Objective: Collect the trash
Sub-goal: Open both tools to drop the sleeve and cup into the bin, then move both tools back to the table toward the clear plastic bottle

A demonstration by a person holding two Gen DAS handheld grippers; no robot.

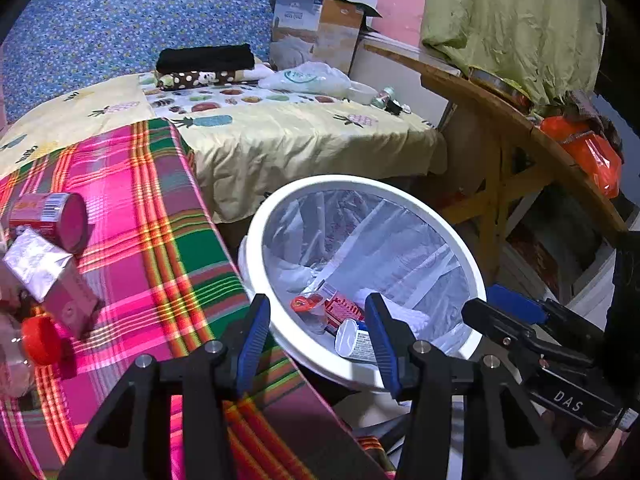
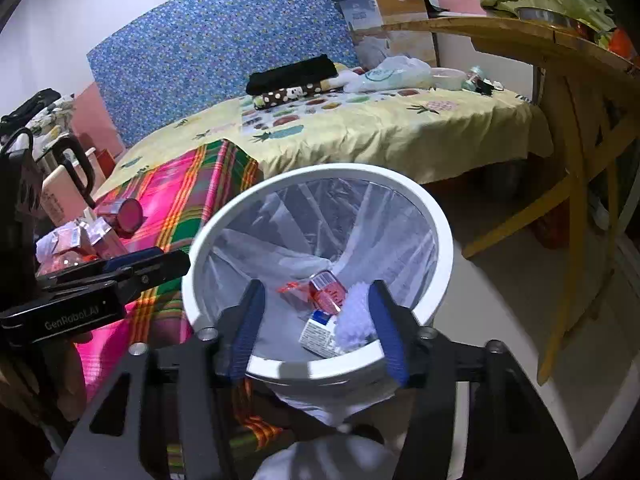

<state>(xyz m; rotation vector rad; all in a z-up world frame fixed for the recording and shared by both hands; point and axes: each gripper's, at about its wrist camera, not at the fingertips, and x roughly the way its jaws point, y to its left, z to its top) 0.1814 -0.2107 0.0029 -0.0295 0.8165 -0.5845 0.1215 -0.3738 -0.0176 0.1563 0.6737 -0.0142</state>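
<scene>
Both hand-held grippers hang over the white bin (image 2: 320, 368), the left hand-held gripper (image 1: 318, 336) and the right hand-held gripper (image 2: 316, 320) each with jaws apart and empty. Trash (image 2: 326, 290) lies in the liner; a red can (image 1: 52, 218) and carton (image 1: 52, 276) wait on the plaid surface (image 1: 160, 240).

One white bin (image 2: 424, 208) stood there; one red can (image 1: 52, 218), one silver carton (image 1: 48, 276) and one cardboard box (image 1: 320, 28) were visible.
</scene>
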